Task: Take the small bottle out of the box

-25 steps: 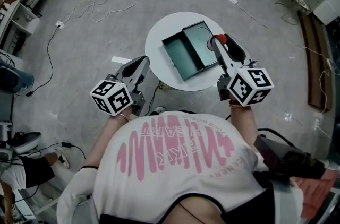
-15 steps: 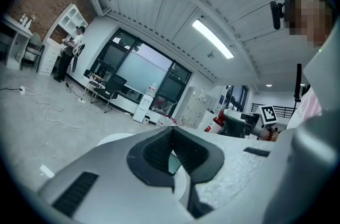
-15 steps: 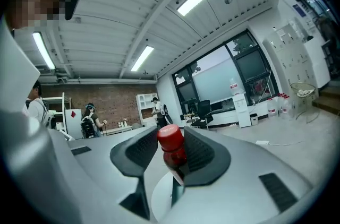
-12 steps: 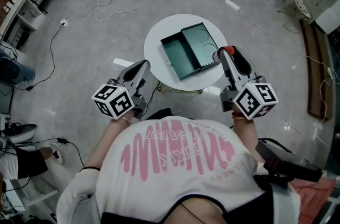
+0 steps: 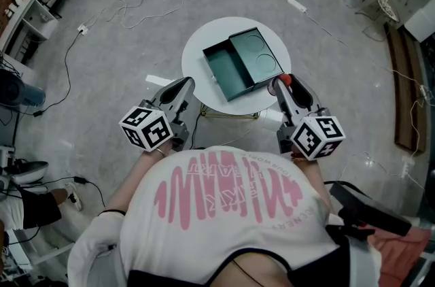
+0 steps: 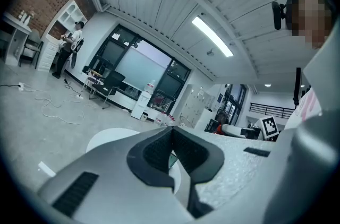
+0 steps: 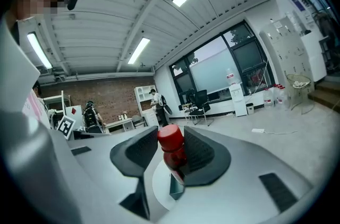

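Right gripper (image 7: 171, 135) jaws partway apart, clamped on the small bottle (image 7: 173, 153), red cap up. In the head view the bottle is right of centre, outside the box (image 5: 239, 66), by the lower-right edge of the round table (image 5: 197, 51). Box green, lying open on the table, upper centre. Left gripper (image 6: 171, 131) jaws pressed together, nothing between them, lower left of the table.
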A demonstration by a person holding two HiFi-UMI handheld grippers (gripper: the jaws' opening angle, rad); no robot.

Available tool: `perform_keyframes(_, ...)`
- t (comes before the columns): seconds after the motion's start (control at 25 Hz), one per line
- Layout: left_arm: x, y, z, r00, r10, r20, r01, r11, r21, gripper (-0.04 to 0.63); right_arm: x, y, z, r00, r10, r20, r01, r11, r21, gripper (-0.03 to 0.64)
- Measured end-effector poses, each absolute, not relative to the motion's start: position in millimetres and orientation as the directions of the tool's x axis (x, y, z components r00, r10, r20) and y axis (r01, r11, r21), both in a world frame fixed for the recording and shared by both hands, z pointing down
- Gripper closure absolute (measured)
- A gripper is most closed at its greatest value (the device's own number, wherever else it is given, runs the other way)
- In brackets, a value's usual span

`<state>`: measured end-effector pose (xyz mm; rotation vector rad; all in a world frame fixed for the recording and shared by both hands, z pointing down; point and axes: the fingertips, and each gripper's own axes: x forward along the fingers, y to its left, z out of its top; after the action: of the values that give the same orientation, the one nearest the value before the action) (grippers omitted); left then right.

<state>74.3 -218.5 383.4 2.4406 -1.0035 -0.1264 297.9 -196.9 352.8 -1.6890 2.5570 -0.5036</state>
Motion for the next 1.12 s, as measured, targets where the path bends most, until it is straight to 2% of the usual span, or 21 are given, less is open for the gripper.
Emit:
perform_keyframes(0.6,76,-206,374,0.772,-0.633,0.056,-0.58,-0.667,0.468,0.588,307,-169,363,-0.311,-0.932,0.185,-0.937,0.269,-0.223,0.465)
perform_keyframes(1.12,47,-196,365,0.788,-0.614,0.038,-0.559,-0.689,0.462,0.588,303,-145,366,-0.219,-0.954,0.206,-0.964,0.179,-0.195,0.465)
